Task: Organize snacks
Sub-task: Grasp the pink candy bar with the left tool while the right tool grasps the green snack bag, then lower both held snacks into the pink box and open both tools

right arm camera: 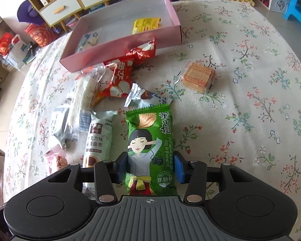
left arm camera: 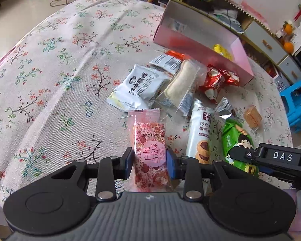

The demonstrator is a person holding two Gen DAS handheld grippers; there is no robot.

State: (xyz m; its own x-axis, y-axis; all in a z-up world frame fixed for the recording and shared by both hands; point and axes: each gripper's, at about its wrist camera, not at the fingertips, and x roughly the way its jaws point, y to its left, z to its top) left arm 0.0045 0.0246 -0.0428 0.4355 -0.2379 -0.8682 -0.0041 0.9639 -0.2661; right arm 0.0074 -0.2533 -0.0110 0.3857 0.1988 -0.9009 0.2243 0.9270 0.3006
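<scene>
My left gripper is shut on a pink peach-oolong snack packet, its pads pressing both sides. My right gripper is shut on a green crisp packet; it also shows in the left wrist view under the right gripper's finger. A pink open box lies at the back of the table with a yellow packet and a pale packet inside. Loose snacks lie between: a red packet, a white cookie packet, a wafer pack.
The round table carries a floral cloth. A white-grey packet and a clear-wrapped white bar lie in the pile. Cabinets stand behind the table and a blue stool beside it.
</scene>
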